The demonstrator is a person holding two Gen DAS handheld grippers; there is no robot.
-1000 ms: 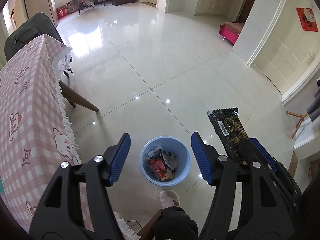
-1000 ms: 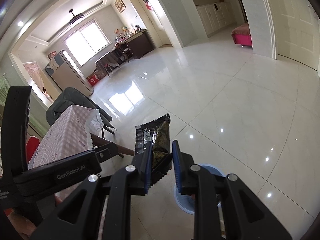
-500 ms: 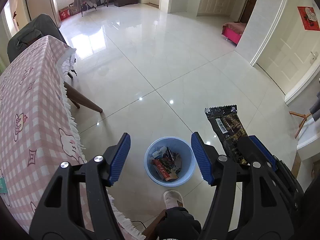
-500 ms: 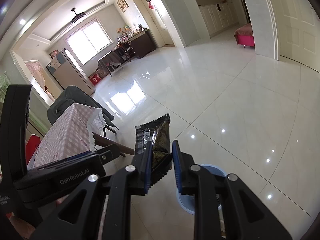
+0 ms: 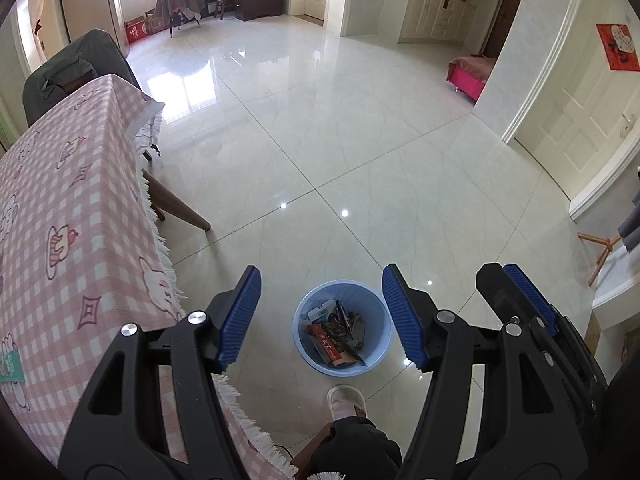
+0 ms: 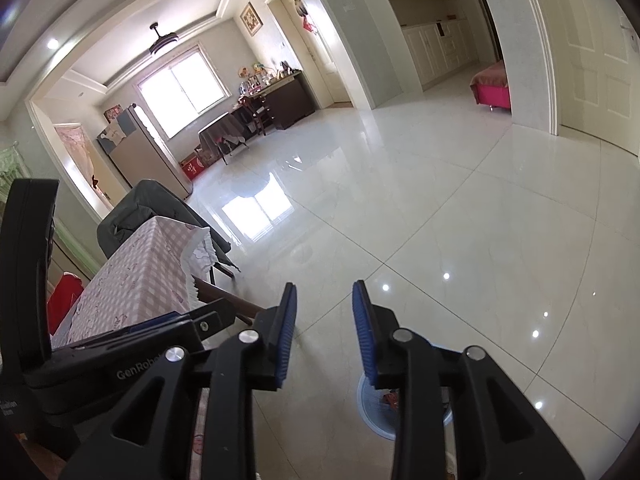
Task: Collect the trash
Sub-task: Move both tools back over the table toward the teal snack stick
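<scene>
Left tool [image 5: 320, 316] wide, empty; right tool [image 6: 325, 332] parted, empty. One blue trash bin [image 5: 376, 356] on floor, holding several wrappers [image 5: 334, 334].

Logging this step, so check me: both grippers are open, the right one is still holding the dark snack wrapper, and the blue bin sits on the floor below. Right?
Not quite: the right gripper holds nothing; the right wrist view shows bare floor between its open fingers. The rest stands: the left gripper is open and the blue bin sits on the floor below.
</scene>
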